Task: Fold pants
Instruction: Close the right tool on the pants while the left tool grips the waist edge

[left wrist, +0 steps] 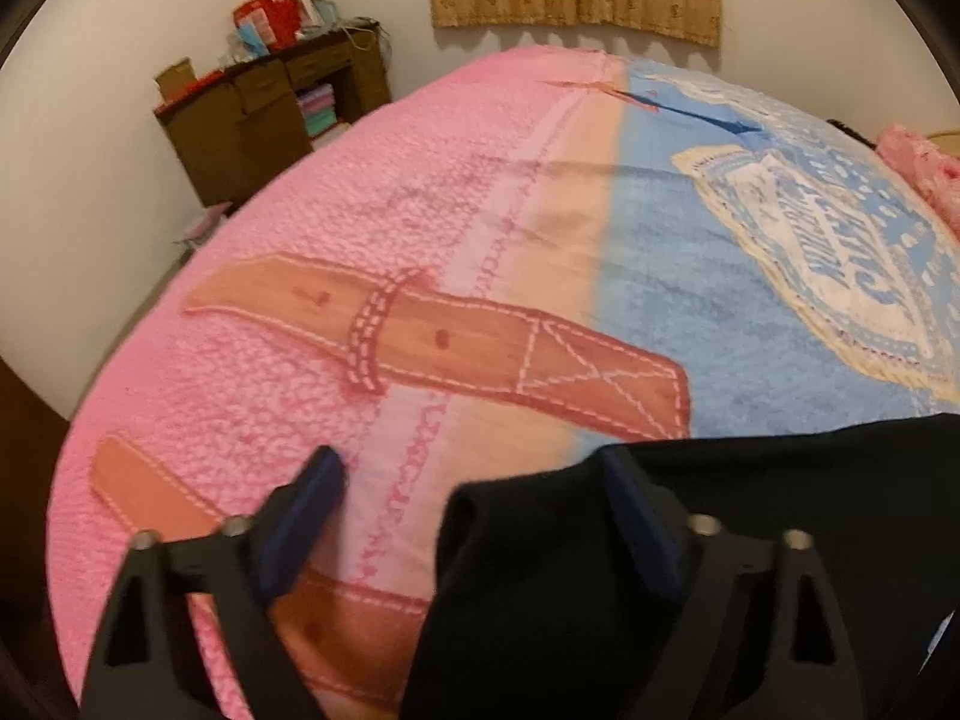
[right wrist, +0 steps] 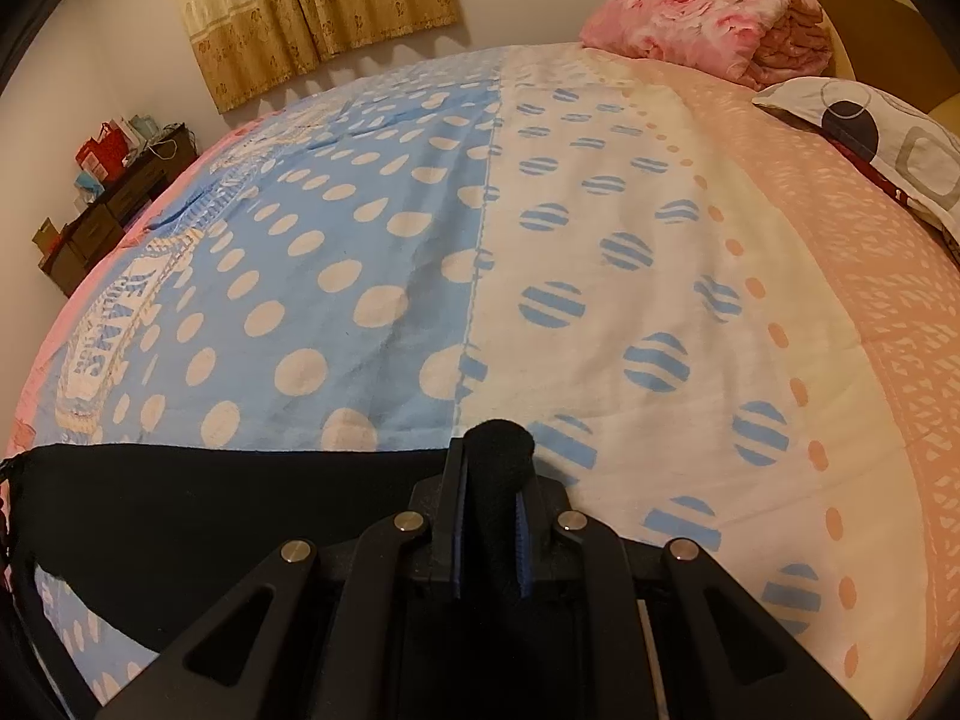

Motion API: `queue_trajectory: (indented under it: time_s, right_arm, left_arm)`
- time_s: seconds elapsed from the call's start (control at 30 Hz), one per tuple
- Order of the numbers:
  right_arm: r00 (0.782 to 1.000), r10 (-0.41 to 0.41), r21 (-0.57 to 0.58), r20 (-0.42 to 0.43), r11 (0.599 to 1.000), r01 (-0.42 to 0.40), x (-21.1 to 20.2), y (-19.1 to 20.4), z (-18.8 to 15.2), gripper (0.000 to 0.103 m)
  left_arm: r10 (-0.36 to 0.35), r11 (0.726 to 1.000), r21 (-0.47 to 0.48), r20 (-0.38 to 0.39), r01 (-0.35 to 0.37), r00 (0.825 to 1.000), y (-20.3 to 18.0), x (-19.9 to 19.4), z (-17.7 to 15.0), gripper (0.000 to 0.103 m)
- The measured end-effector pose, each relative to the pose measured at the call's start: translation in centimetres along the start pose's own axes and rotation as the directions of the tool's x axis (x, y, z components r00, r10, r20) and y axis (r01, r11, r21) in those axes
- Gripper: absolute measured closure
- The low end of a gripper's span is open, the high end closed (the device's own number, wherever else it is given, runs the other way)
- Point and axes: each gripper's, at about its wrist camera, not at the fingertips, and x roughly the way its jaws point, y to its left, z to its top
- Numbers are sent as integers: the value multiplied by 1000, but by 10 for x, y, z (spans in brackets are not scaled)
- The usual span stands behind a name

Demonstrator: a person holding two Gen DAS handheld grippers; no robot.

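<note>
My right gripper (right wrist: 493, 516) pinches the black pants (left wrist: 750, 540) on the bed (right wrist: 600, 300) while my left gripper (left wrist: 474, 510) gapes at their edge, so next I must clamp there before folding.

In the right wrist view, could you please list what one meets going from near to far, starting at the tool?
Right tool shut on the black pants → blue-and-cream dotted bedspread → folded pink floral blanket at the far edge of the bed → gold patterned curtain on the wall.
</note>
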Motion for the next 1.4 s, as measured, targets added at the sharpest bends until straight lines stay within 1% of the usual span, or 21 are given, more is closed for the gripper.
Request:
queue_trajectory:
  time_s: [0.03,0.07,0.1,0.13,0.17,0.2,0.23,0.27,0.33,0.43,0.63,0.83,1.07,1.3,1.4]
  right_arm:
    - [1000,0,1,-1,1000,0,1,0,0,90]
    - [1000,-1,1,-3,1000,1,2,-1,0,91]
    - [1000,-2,2,-6,1000,2,3,-1,0,91]
    - [1000,-4,2,-7,1000,4,4,-1,-1,91]
    - [1000,-6,1,-7,1000,6,5,-1,-1,91]
    - [1000,-7,0,-7,1000,7,5,0,0,91]
    - [1000,-7,1,-5,1000,7,5,0,0,91]
    - [1000,-7,3,-3,1000,7,5,0,0,91]
    - [1000,-7,5,5,1000,7,3,0,0,91]
    - [1000,-4,5,23,1000,4,-5,0,1,91]
    - [996,16,0,89,1000,-16,-37,2,1,91]
    - [985,59,0,163,998,-60,-74,3,-9,91]
    - [957,124,-8,262,992,-126,-131,1,-38,91]
    - [927,173,-6,333,983,-182,-176,-13,-85,91]
    - [914,186,4,361,980,-201,-195,-23,-109,91]
  left_arm:
    - [1,1000,11,4,-1,1000,-1,0,0,22]
    - [-8,1000,28,11,7,1000,-3,-1,0,31]
    - [-28,999,46,15,28,999,-5,-1,-1,48]
    - [-53,997,61,15,52,998,-7,-2,-1,56]
    - [-74,995,68,11,73,997,-9,-3,0,65]
    - [-84,994,76,10,83,996,-12,-4,0,78]
    - [-103,991,86,7,102,995,-15,-5,0,85]
    - [-115,989,94,3,114,993,-17,-7,0,88]
    - [-94,989,111,9,93,996,-21,-10,-1,89]
    - [-103,990,101,19,100,995,-19,-19,0,91]
    - [-136,988,80,77,130,988,-10,-49,2,91]
    - [-170,984,72,129,162,977,-1,-85,-10,92]
    - [-225,974,43,185,221,957,18,-130,-37,92]
    - [-263,964,9,189,267,946,35,-147,-75,92]
    - [-270,962,4,186,274,945,40,-153,-91,92]
